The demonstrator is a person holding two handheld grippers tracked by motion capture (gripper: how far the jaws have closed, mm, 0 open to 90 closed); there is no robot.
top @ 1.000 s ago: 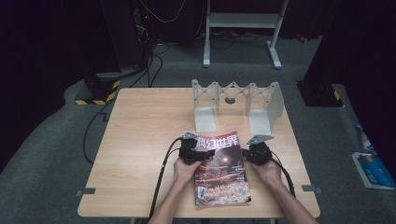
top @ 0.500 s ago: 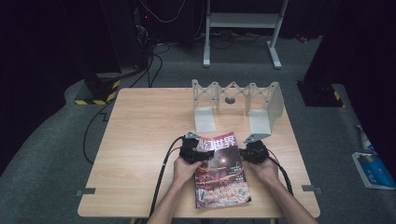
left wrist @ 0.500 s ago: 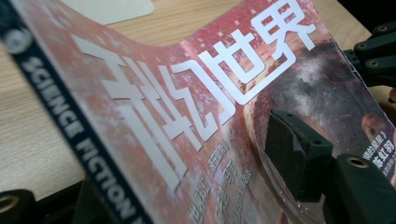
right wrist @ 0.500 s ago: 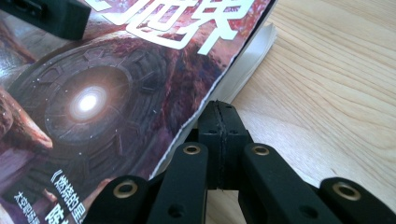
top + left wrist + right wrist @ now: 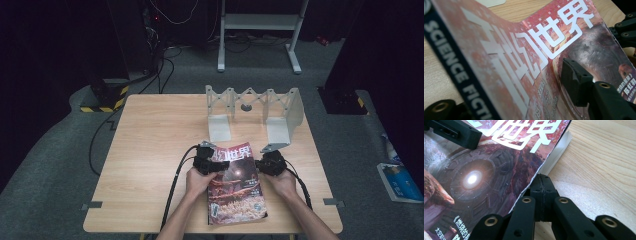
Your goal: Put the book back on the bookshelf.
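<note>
High view, magazine: a red-covered magazine (image 5: 236,182) lies on the near middle of the wooden table (image 5: 160,150), its bottom edge close to the table's near edge.
High view, left gripper: the left gripper (image 5: 214,161) sits at the magazine's upper left corner, over the spine edge; its jaws have just been closing, with that edge between them.
High view, right gripper: the right gripper (image 5: 264,162) touches the magazine's upper right edge.
High view, free room: a grey metal rack (image 5: 252,112) stands just beyond the magazine's top edge; bare tabletop lies to the left of the left hand (image 5: 198,181).
Left gripper view, spine edge: the cover is lifted and bowed along the blue spine strip (image 5: 454,67); one jaw lies on top of the cover, the other shows below the spine, so the gap is narrowed around the edge. Whether the pads press yet cannot be told.
Right gripper view, page edge: the two jaws meet, fully closed, tips against the cover's ragged open edge (image 5: 541,167); nothing seen between them. Bare wood lies to the right.
</note>
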